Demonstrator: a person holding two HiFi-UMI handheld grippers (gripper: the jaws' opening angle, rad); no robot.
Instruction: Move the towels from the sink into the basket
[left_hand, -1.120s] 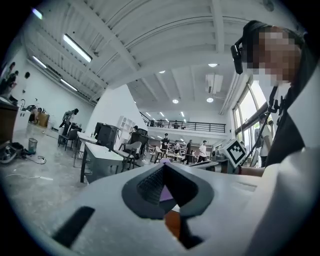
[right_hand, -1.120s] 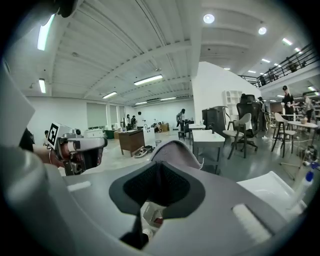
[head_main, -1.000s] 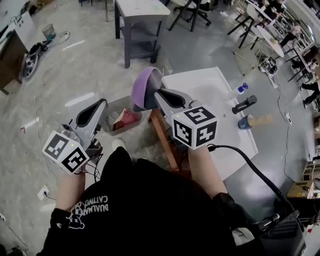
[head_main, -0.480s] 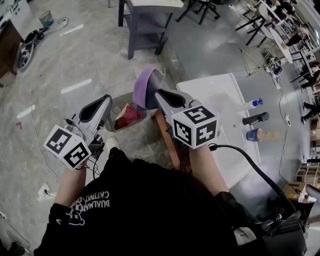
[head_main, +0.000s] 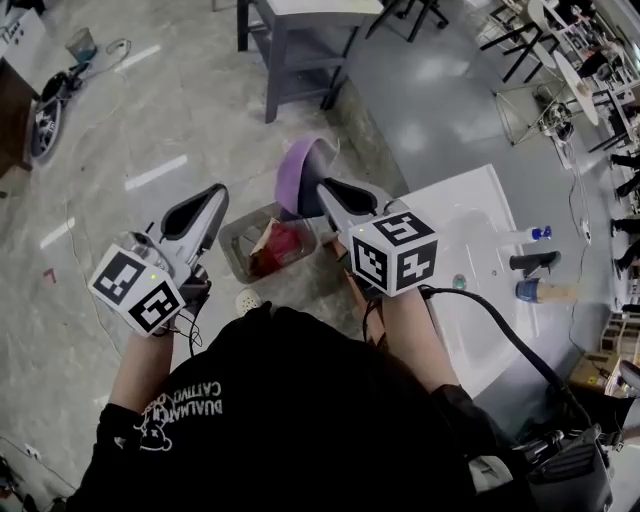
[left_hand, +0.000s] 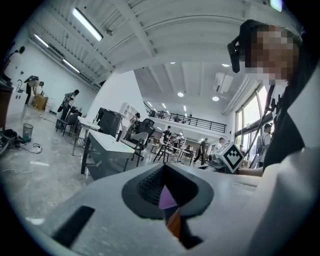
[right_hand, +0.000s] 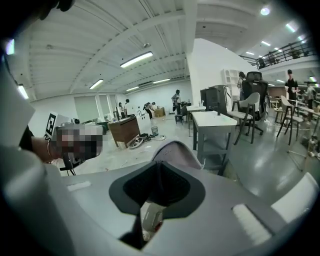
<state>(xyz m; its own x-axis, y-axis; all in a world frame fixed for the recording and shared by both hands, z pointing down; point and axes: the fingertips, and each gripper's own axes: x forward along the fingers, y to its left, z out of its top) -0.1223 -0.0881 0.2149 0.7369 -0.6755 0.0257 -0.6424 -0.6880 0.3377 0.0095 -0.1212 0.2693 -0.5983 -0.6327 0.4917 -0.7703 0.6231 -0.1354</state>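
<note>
A purple towel (head_main: 297, 175) bunches at the tip of my right gripper (head_main: 318, 187), which is shut on it and held over the floor left of the white sink (head_main: 478, 205). In the right gripper view the towel (right_hand: 176, 151) bulges just past the closed jaw tips of the right gripper (right_hand: 159, 163). Below and between the grippers, a clear basket (head_main: 236, 228) stands on the floor with a red towel (head_main: 280, 244) inside. My left gripper (head_main: 217, 192) hovers left of the basket, shut with nothing in it; in its own view the left gripper (left_hand: 163, 166) shows jaws that meet.
A blue-capped bottle (head_main: 538, 234), a black object (head_main: 530, 262) and a blue cup (head_main: 527, 290) sit on the sink's far side. An orange-brown leg (head_main: 352, 290) runs under the sink. A grey table (head_main: 300, 45) stands beyond on the floor.
Both grippers have travelled away from the sink with the purple towel still gripped. The sink has slid right in the head view, and the basket now lies directly beneath the grippers.
</note>
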